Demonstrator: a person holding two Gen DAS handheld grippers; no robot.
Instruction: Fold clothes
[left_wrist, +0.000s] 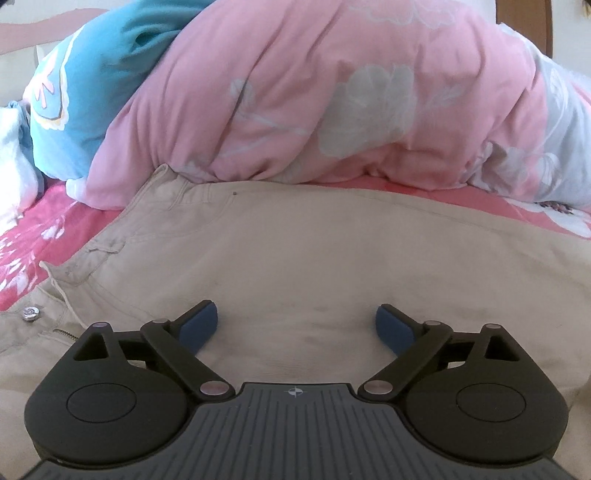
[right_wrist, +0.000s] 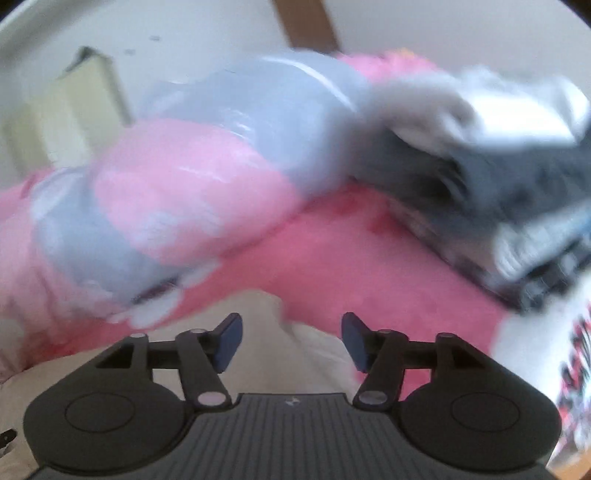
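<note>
Beige trousers (left_wrist: 295, 251) lie spread across a pink floral bed sheet (left_wrist: 33, 229); their waistband, metal button (left_wrist: 30, 314) and zip are at the left of the left wrist view. My left gripper (left_wrist: 296, 325) hovers over the trouser cloth with its blue pads wide apart and nothing between them. The right wrist view is blurred. There my right gripper (right_wrist: 291, 341) is open, its pads apart above an end of the beige trousers (right_wrist: 266, 332); no cloth is pinched between them.
A bulky pink flowered duvet (left_wrist: 332, 92) lies piled just behind the trousers, beside a blue pillow (left_wrist: 92, 92). A stack of folded grey and dark clothes (right_wrist: 480, 177) sits on the pink sheet (right_wrist: 369, 258) at right. A white printed garment (right_wrist: 554, 350) lies at the right edge.
</note>
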